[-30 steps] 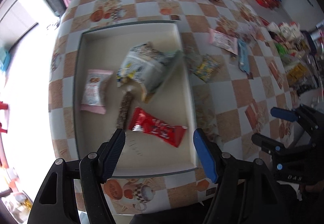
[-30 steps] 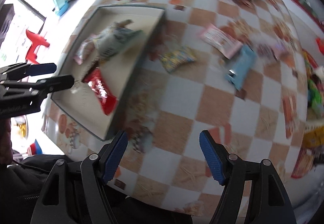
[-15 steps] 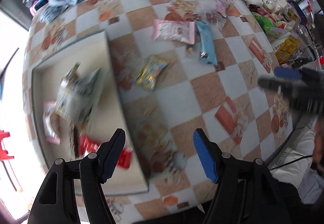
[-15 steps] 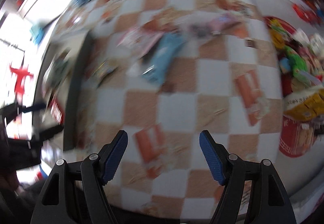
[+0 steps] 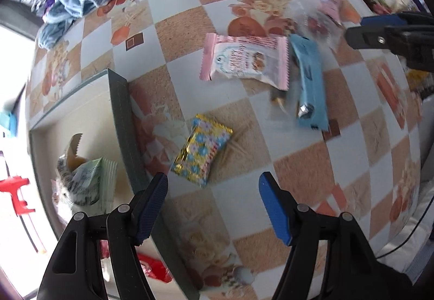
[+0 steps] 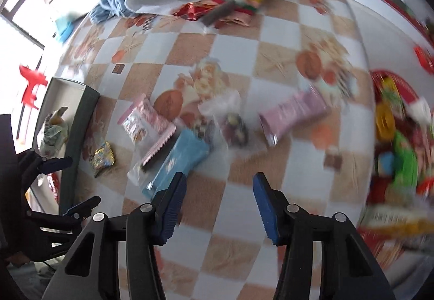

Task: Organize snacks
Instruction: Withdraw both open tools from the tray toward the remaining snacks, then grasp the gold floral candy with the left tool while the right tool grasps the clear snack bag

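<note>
while wide apart, both grippers (image 5: pixel 213 202) (image 6: pixel 219 199) empty

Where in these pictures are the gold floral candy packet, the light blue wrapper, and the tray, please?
gold floral candy packet (image 5: pixel 202 150), left wrist view, middle of its face.
light blue wrapper (image 5: pixel 309 77), left wrist view, middle of its length.
tray (image 5: pixel 123 121), left wrist view, dark side wall.

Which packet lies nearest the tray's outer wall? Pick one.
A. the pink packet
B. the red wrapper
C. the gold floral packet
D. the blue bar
C. The gold floral packet lies on the tablecloth just beside the tray wall, while the pink packet and blue bar lie farther out.
</note>
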`<action>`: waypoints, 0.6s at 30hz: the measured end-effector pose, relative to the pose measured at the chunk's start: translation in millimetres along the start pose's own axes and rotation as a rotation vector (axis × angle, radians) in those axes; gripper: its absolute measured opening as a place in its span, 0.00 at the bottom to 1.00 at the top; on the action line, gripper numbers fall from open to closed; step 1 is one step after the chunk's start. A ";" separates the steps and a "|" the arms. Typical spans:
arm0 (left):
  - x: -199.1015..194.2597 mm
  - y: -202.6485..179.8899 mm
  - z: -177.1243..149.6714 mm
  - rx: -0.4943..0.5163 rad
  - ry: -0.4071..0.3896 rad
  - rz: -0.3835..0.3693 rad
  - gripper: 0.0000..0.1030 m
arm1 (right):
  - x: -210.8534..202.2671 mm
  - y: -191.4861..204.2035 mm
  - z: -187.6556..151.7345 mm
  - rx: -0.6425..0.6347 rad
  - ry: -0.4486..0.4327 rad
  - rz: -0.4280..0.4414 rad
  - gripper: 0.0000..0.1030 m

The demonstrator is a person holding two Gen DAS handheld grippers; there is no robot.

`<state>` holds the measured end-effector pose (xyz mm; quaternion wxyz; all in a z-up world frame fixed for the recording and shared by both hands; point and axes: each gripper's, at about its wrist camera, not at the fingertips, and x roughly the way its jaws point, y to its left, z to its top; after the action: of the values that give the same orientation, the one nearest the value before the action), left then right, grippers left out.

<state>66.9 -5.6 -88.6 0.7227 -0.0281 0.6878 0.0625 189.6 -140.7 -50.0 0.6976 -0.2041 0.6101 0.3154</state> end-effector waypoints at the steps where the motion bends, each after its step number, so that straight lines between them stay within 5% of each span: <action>1: 2.9 1.3 2.3 -0.004 0.002 -0.001 0.71 | 5.3 0.3 6.6 -0.029 -0.001 -0.001 0.53; 7: 28.7 8.6 13.9 -0.007 0.044 0.035 0.72 | 39.5 5.5 36.7 -0.169 0.044 -0.003 0.53; 10: 34.3 23.8 16.7 -0.056 0.044 -0.031 0.73 | 55.0 6.3 43.6 -0.218 0.066 -0.021 0.53; 12: 35.6 28.9 18.0 -0.071 0.043 -0.060 0.65 | 68.7 4.8 44.2 -0.226 0.124 -0.020 0.50; 16: 33.1 24.1 24.1 -0.030 0.027 -0.063 0.31 | 70.1 12.4 39.3 -0.297 0.110 -0.060 0.38; 18: 34.0 20.1 25.8 -0.018 0.034 -0.061 0.29 | 68.8 10.7 35.3 -0.288 0.118 -0.058 0.30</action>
<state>91.4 19.4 -120.2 0.7121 -0.0568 0.6983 0.0461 211.7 -96.3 -110.3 0.6328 -0.3378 0.5925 0.3667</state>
